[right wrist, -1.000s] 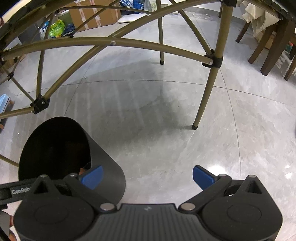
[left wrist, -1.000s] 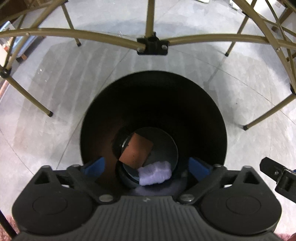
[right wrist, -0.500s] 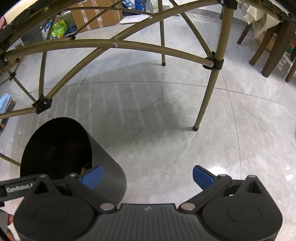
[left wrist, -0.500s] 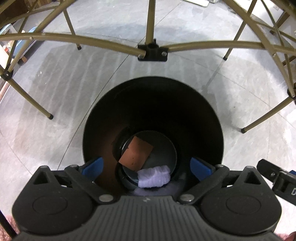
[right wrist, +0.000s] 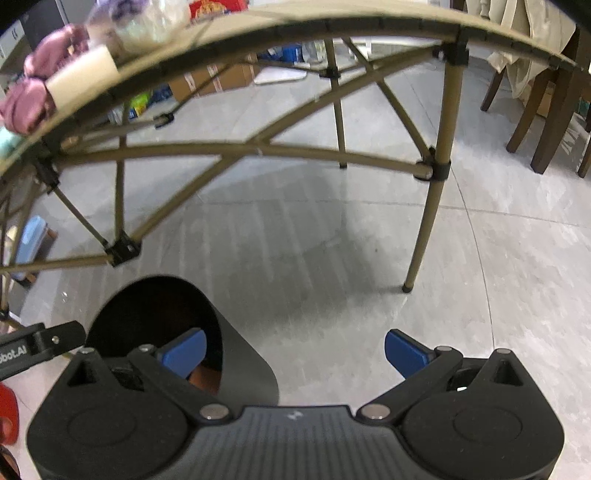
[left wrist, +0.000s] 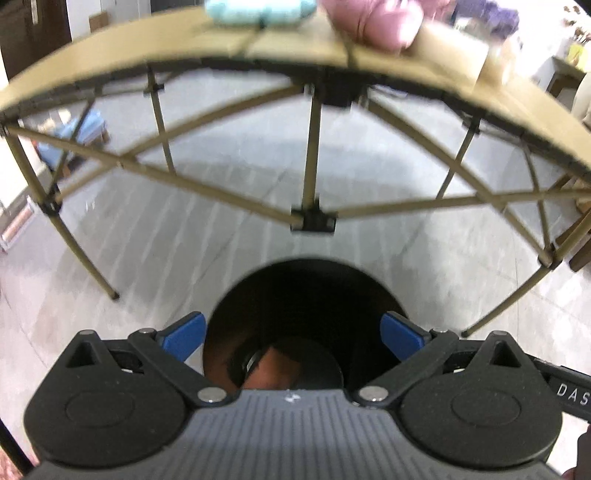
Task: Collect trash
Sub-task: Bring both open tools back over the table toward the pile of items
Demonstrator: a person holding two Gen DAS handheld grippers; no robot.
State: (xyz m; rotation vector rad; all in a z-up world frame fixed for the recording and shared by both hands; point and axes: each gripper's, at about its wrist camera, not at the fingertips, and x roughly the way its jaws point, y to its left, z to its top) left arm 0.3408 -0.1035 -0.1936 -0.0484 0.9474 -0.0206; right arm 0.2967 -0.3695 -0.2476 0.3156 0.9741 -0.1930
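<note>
Both cameras have swung up since a second ago: the folding table's top, out of sight before, now fills the upper edge, and the bin sits lower in frame.

Left wrist view, blurred with motion: the left gripper hangs above the black trash bin, blue pads spread wide and nothing between them. Down in the bin, a brown piece of trash shows at the bottom, partly hidden by the gripper body; the pale wad seen earlier is now out of view. Beyond the bin stands the folding table on tan crossed legs, with a pink bundle and a light blue item on top, both too smeared to name.

Right wrist view: the right gripper is also wide open and empty, over bare grey tile floor. The bin is at lower left, just beside its left pad, and a sliver of the left gripper's frame pokes in at the left edge. Dark wooden chair legs stand at far right.
</note>
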